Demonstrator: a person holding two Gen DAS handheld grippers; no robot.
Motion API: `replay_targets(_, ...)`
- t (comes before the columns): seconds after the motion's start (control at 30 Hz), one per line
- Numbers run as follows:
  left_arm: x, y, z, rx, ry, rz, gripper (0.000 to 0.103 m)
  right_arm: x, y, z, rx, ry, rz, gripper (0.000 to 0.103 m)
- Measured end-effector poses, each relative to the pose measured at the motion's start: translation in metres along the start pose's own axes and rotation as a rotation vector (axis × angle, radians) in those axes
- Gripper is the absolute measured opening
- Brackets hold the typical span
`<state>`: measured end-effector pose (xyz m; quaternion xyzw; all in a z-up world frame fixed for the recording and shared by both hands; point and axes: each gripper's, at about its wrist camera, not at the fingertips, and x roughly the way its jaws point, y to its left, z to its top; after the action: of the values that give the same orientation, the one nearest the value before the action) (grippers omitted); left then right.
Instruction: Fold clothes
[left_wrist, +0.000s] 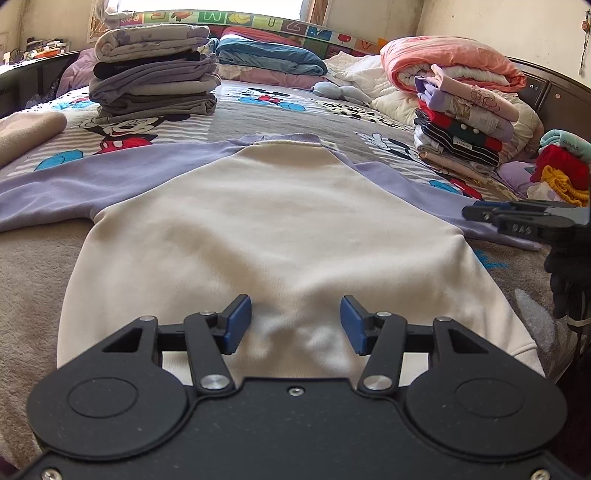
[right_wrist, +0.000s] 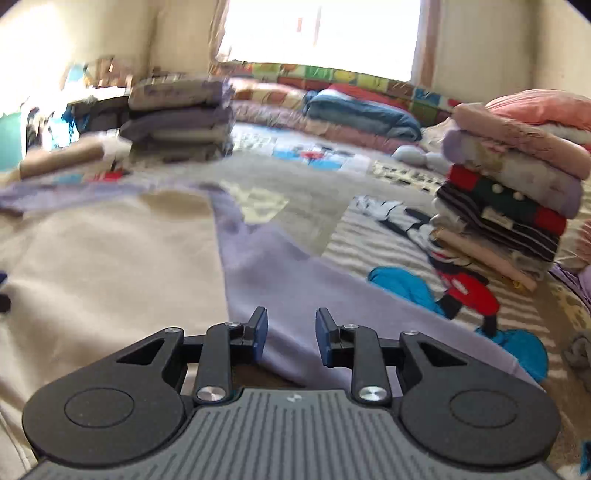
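A cream sweatshirt (left_wrist: 266, 221) with lilac sleeves lies flat on the bed, collar away from me. My left gripper (left_wrist: 295, 325) hovers open over its lower hem, with nothing between the blue pads. The right gripper (left_wrist: 517, 218) shows at the right edge of the left wrist view, above the sweatshirt's right sleeve (left_wrist: 406, 184). In the right wrist view, which is blurred by motion, my right gripper (right_wrist: 290, 338) is open just over that lilac sleeve (right_wrist: 295, 280), and the cream body (right_wrist: 103, 258) spreads to the left.
A stack of folded grey and lilac clothes (left_wrist: 155, 74) stands at the back left, another folded stack (left_wrist: 465, 122) at the right beside a pink quilt (left_wrist: 454, 59). Loose garments (left_wrist: 561, 173) lie at the far right. The cartoon-print bedspread (left_wrist: 273, 107) covers the bed.
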<state>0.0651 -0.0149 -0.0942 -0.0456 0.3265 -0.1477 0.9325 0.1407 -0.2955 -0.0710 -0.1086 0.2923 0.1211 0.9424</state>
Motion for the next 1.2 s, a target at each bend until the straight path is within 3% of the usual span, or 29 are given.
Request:
replay_targets(0.03, 0.0, 0.0, 0.0, 0.0, 0.0, 0.0, 0.052, 0.011, 0.008, -0.002, -0.043, 0.05, -0.024, 0.029)
replay_targets(0.17, -0.001, 0.002, 0.0, -0.011, 0.0, -0.003, 0.052, 0.003, 0.007, 0.014, -0.028, 0.019, -0.06, 0.032)
replay_targets(0.27, -0.001, 0.002, 0.001, -0.017, 0.0, -0.016, 0.052, -0.001, 0.001, 0.027, 0.02, -0.024, -0.022, 0.032)
replay_targets(0.57, -0.001, 0.003, 0.002, -0.026, 0.002, -0.039, 0.052, 0.044, 0.032, 0.071, -0.061, -0.037, 0.134, 0.031)
replay_targets(0.77, -0.011, 0.011, 0.023, -0.045, -0.034, -0.102, 0.052, 0.068, 0.002, 0.086, 0.061, -0.049, 0.186, 0.037)
replay_targets(0.9, -0.008, 0.033, 0.071, 0.016, -0.08, -0.116, 0.052, 0.091, -0.037, 0.09, 0.231, -0.043, 0.329, 0.044)
replay_targets(1.0, 0.024, 0.056, 0.114, 0.105, -0.071, -0.077, 0.052, 0.107, -0.054, 0.093, 0.329, -0.042, 0.414, 0.046)
replay_targets(1.2, 0.122, 0.106, 0.172, 0.204, 0.079, -0.117, 0.052, 0.13, -0.061, 0.085, 0.361, 0.032, 0.463, 0.048)
